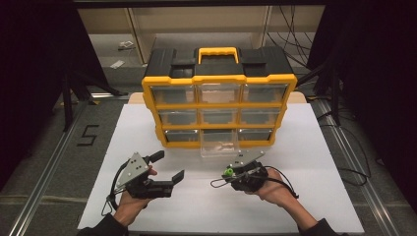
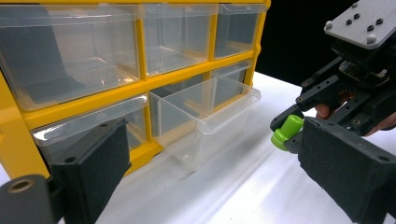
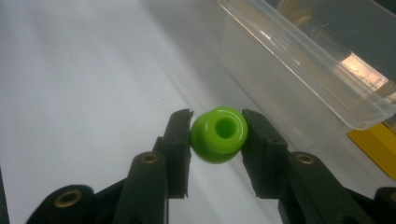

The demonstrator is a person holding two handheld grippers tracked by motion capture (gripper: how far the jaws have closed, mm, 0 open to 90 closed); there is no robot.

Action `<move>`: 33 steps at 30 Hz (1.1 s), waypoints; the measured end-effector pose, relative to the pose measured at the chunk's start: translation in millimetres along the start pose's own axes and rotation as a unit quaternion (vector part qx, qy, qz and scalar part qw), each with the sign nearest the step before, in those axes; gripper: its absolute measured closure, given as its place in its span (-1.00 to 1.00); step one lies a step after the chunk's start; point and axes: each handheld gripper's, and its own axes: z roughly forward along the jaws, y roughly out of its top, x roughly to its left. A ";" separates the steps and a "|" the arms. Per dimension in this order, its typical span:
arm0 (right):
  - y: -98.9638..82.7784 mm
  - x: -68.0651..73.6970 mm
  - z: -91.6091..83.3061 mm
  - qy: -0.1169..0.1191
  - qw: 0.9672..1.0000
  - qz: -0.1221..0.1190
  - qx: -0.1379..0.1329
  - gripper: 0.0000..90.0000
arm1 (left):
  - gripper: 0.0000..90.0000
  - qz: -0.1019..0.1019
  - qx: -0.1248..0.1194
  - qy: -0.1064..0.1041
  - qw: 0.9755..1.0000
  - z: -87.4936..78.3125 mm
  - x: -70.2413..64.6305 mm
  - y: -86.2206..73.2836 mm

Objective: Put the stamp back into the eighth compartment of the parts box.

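Right gripper [image 3: 217, 135] jaws clamped on green plastic knob [image 3: 219, 134], at 5 o'clock from open clear drawer [image 1: 220, 143]. Knob appears light, rigid, slick; grip its waist. Left gripper [image 1: 169, 164] jaws apart.

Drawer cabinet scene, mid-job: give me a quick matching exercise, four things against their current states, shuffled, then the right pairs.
Things:
1. bottom-middle drawer
2. green peg
3. left tool
4. carry handle

States:
A. jaws apart, holding nothing
B. pulled out of the cabinet, clear, nothing visible inside
C. yellow, on top of the cabinet
D. clamped between the jaws of the right tool

Pairs: 1-B, 2-D, 3-A, 4-C
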 end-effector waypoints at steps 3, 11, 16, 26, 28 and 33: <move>1.6 0.0 -2.0 0.000 1.000 0.002 -0.006 0.44 | -0.80 0.000 -0.001 0.000 1.000 -0.3 0.3 0.3; 5.1 -0.3 -5.7 -0.001 1.000 0.004 -0.018 0.44 | -0.80 0.000 -0.001 0.000 1.000 -0.3 0.5 0.3; 7.7 -0.6 -8.0 -0.003 1.000 0.005 -0.025 0.44 | -0.80 0.000 -0.001 0.000 1.000 -0.6 0.9 0.5; 12.5 -2.1 -12.3 -0.005 0.999 0.009 -0.039 0.44 | -0.80 -0.001 -0.001 0.000 1.000 -0.4 1.0 0.4; 13.0 -2.1 -12.5 -0.006 0.999 0.009 -0.041 0.44 | -0.80 0.000 -0.001 0.000 1.000 -0.5 0.9 0.5; 14.3 -2.1 -13.1 -0.007 0.999 0.008 -0.044 0.44 | -0.80 0.000 -0.002 0.000 1.000 -0.6 1.0 0.6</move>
